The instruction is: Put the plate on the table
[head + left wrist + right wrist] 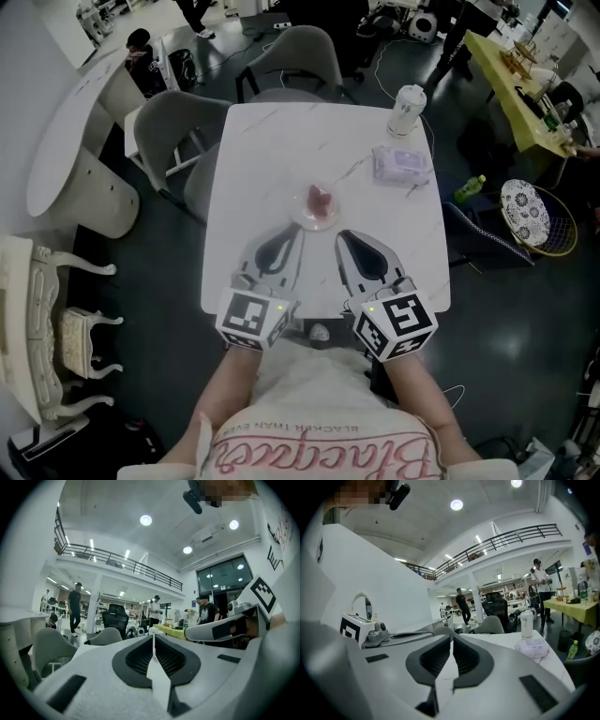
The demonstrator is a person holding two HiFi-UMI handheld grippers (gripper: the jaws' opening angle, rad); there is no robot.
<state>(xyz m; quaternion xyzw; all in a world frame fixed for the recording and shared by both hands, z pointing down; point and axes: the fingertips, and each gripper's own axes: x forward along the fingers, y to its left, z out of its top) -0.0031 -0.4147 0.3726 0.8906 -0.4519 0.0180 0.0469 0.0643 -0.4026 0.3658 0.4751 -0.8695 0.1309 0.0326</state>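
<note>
Centrally, round plate (317, 208) (marbled table (262, 150))

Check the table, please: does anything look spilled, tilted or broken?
Nothing stands out. The plate sits flat at mid-table with a pink item on it. The cup stands upright near the far right corner, and the pack lies flat close to it. No spill shows.
</note>
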